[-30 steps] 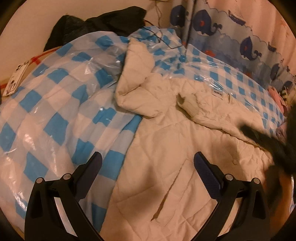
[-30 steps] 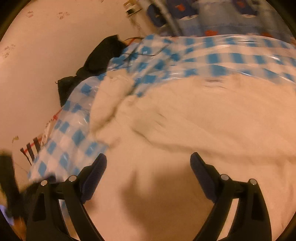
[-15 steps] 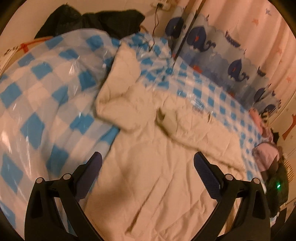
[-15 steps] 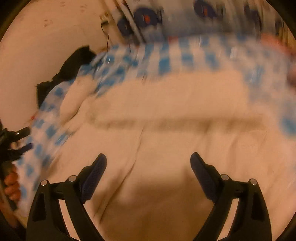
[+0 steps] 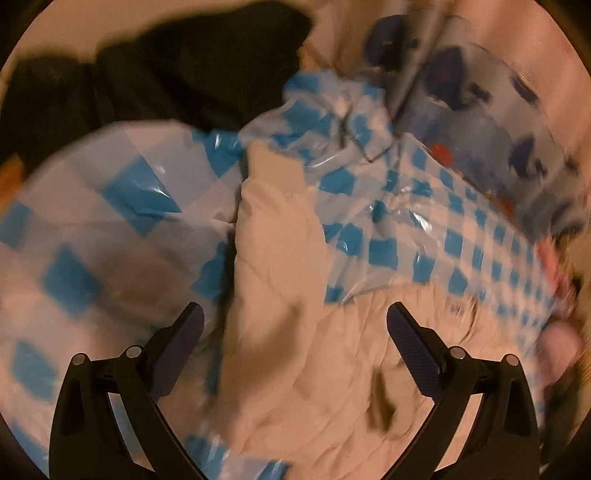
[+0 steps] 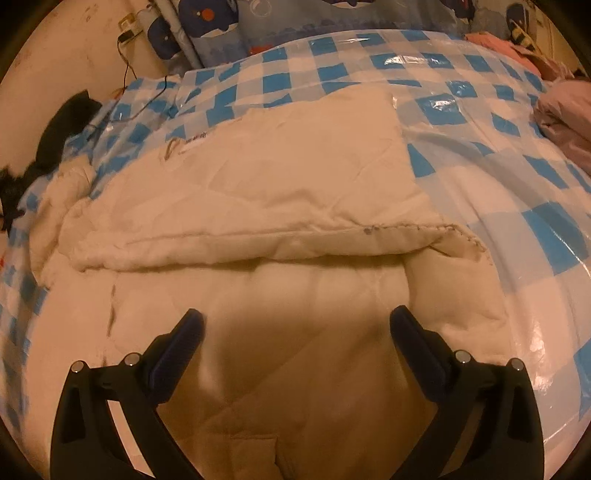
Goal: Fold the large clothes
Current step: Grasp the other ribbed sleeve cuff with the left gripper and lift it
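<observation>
A large cream quilted garment lies spread on a blue-and-white checked plastic sheet, with one part folded over across the middle of the right wrist view. Its sleeve stretches away from me in the blurred left wrist view. My left gripper hangs open above the base of that sleeve, nothing between its fingers. My right gripper hovers over the garment's near part, just short of the fold's edge. Its jaws are opening wide and hold nothing.
Dark clothing is piled at the far left by the wall. A whale-print curtain hangs behind the sheet. Pink clothes lie at the right edge. A cable runs from a wall plug onto the sheet.
The left gripper swept toward the sleeve and the dark pile, its view now blurred. The right gripper dropped closer to the garment and its view steadied on the folded edge.
</observation>
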`<state>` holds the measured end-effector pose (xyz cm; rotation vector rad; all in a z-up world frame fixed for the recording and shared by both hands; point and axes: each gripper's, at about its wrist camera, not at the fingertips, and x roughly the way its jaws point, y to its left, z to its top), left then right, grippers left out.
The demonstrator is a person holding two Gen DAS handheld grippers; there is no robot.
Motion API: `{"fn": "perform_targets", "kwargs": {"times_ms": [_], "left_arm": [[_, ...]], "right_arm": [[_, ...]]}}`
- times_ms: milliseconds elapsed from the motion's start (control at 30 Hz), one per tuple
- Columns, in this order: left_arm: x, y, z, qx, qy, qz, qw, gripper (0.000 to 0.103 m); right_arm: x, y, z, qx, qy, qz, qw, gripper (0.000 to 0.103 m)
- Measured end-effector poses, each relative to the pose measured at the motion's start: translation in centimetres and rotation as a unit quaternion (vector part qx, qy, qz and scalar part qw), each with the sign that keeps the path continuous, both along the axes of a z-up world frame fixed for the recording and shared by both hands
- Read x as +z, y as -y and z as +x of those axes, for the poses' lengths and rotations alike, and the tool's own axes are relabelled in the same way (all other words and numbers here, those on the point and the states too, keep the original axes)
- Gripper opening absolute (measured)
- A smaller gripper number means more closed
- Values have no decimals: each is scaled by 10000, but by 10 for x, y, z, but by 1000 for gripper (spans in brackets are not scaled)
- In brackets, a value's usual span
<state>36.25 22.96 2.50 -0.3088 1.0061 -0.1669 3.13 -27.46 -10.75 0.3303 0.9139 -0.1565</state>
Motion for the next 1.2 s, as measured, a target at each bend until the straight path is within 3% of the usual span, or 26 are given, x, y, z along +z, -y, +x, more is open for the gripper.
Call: {"fn": "perform_targets", "kwargs": {"times_ms": [100, 333, 667, 733, 800, 833, 900, 1067, 1200], "left_arm": [[-18, -8, 22, 193, -195, -308, 9991, 95], [-42, -4, 43, 153, -269, -364, 9989, 95], [-53, 10, 56, 316, -508, -106, 9982, 95], [-54, 19, 56, 293, -629, 210, 9974, 72], [-57, 34, 55, 152, -723, 580, 9956, 41], [-57, 38, 54, 133, -713, 720, 9948, 30], [-57, 35, 54, 184, -728, 586, 9955, 16], [-38, 25, 41, 392, -401, 311, 9979, 9], [0, 30, 14, 266, 221, 14, 9994, 9]], "right_arm": [[-2, -3, -1, 4, -23, -85, 10000, 97], [-3, -6, -5, 4, -24, -155, 9999, 97], [-2, -8, -5, -5, -24, -154, 9999, 97], [-2, -8, -5, -6, -22, -160, 9999, 97], [-1, -9, -5, -7, -21, -160, 9999, 97], [-2, -8, -5, -8, -18, -153, 9999, 97], [-1, -8, -6, -9, -11, -137, 9999, 97], [0, -8, -4, -17, -16, -111, 9999, 97], [1, -6, -4, -32, -11, -48, 10000, 97]]}}
